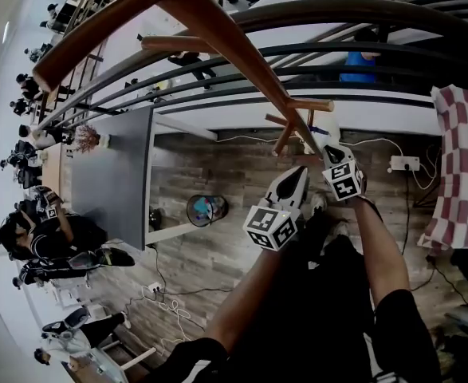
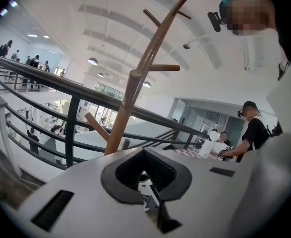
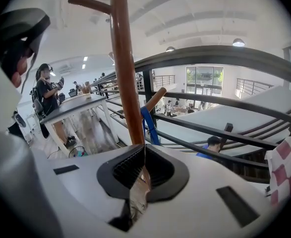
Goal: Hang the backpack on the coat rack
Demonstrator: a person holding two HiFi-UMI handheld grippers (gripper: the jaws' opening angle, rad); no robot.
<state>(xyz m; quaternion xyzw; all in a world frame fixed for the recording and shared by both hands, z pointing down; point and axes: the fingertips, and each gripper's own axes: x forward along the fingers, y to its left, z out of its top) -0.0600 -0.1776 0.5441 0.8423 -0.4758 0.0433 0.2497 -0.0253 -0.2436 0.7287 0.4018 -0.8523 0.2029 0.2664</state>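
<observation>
The right claw [image 3: 144,150] is pinched shut on the blue loop [image 3: 149,125] of the backpack [image 1: 329,278] hanging below the coat rack [image 3: 123,58] peg, the left claw [image 2: 144,151] shut empty; soft and saggy, it is likely best held there.

A wood-plank floor [image 1: 218,162] carries everything here. A grey table [image 1: 114,182] stands on it at the left, with a small potted plant [image 1: 87,138] at the table's left edge. Just right of the table a round object [image 1: 207,209], possibly a fan or a bin, sits on the planks. White cables [image 1: 166,302] lie loose on the near left. A white power strip [image 1: 403,163] lies at the far right, beside a red-checked cloth [image 1: 461,166]. The wooden coat rack [image 1: 241,62] stands on the floor near the dark railing [image 1: 361,8], and a blue strap [image 3: 149,125] lies against its pole just under a peg.
</observation>
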